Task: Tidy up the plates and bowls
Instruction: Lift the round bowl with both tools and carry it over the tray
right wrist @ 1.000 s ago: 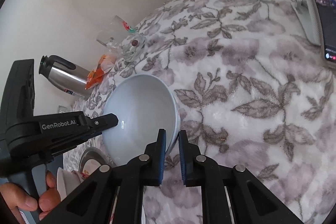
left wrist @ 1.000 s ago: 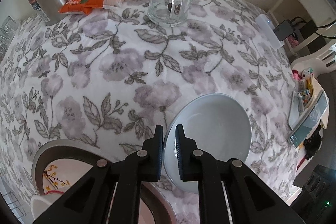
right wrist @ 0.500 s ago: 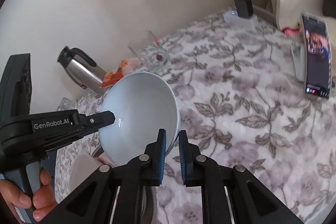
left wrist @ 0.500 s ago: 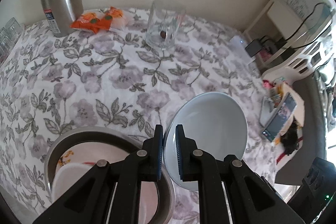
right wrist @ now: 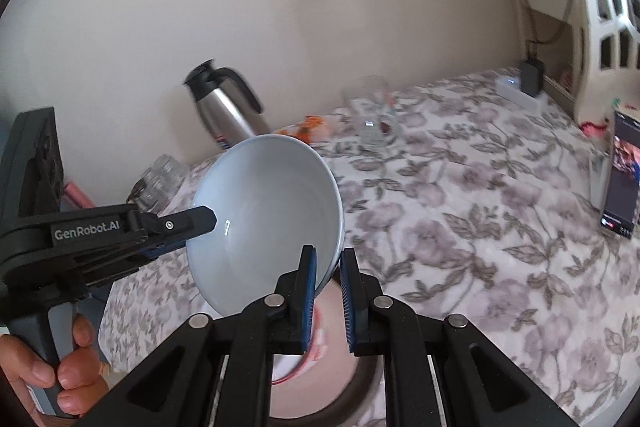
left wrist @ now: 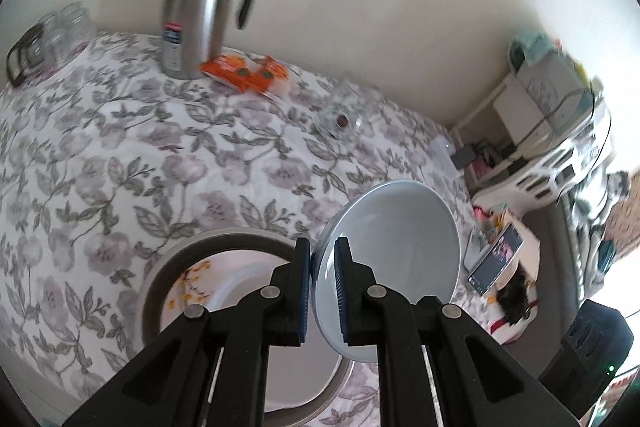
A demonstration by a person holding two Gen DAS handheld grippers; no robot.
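A pale blue bowl is held in the air by both grippers, tilted, above the table. My left gripper is shut on its left rim. My right gripper is shut on the opposite rim of the bowl; the left gripper's fingers show at its far rim. Below sits a grey-rimmed round tray holding white plates with a yellow flower print. The tray's rim and a plate with a red edge show under the right gripper.
A steel thermos jug, an orange snack packet and a glass mug stand at the back of the floral tablecloth. Glass jars stand at the far left. A phone lies near the right edge.
Both grippers have lifted the bowl higher off the table and carried it left, over the tray of plates. The views have tilted up toward the wall.
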